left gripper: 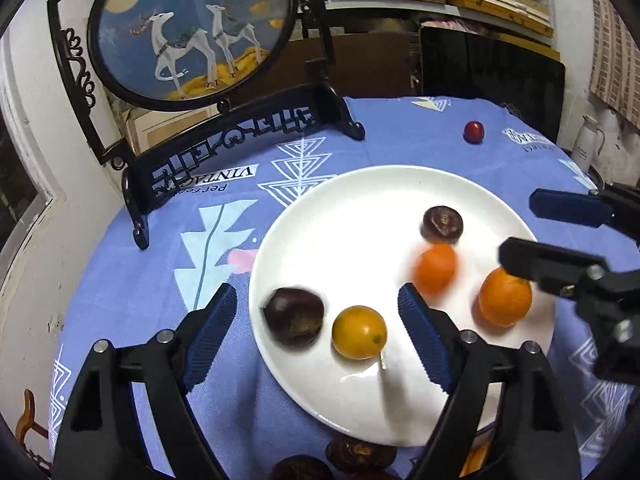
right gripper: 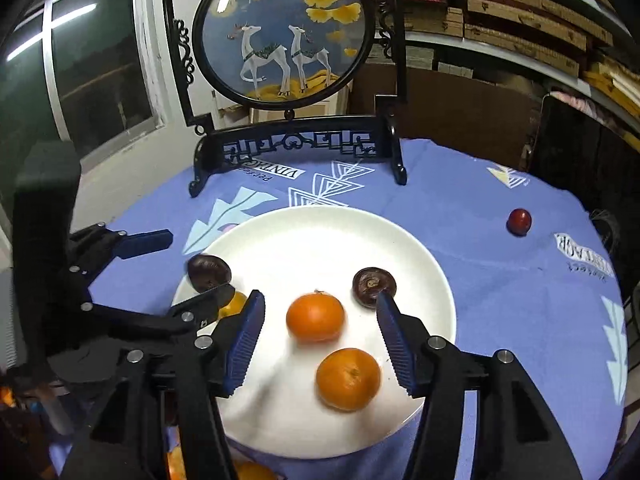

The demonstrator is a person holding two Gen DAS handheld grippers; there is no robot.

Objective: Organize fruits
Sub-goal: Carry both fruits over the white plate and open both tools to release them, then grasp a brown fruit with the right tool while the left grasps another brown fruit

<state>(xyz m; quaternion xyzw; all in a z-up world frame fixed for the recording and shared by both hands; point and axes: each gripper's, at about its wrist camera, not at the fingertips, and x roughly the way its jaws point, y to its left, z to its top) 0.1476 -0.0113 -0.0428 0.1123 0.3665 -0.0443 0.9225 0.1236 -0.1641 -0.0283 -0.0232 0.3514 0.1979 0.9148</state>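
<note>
From the left wrist view, the left gripper (left gripper: 318, 332) hovers low over the near edge of the white plate (left gripper: 360, 192), its blue-padded fingers (left gripper: 210, 332) spread wide and holding nothing; between them lie a dark brown fruit (left gripper: 293, 317) and a yellow-orange fruit (left gripper: 359, 332). Toward the right of the frame sit a blurred orange (left gripper: 435, 269), a second orange (left gripper: 505, 297) and another dark fruit (left gripper: 442, 224), all on the plate. The right gripper (left gripper: 560, 236) reaches in from the right edge, its fingers apart. A small red fruit (left gripper: 473, 132) lies alone on the blue tablecloth (left gripper: 160, 280) at upper right, and a deer screen (left gripper: 192, 28) stands at upper left. From the right wrist view, the right gripper (right gripper: 320, 340) has its fingers (right gripper: 245, 340) wide and empty above the plate (right gripper: 320, 232); one orange (right gripper: 315, 317) sits between them, another (right gripper: 348, 379) lower in the frame, with a dark fruit (right gripper: 374, 286) just beyond the right-hand finger. At left the left gripper (right gripper: 176, 268) is open beside a dark fruit (right gripper: 209, 273). The red fruit (right gripper: 519, 221) rests at right on the cloth (right gripper: 500, 300).
</note>
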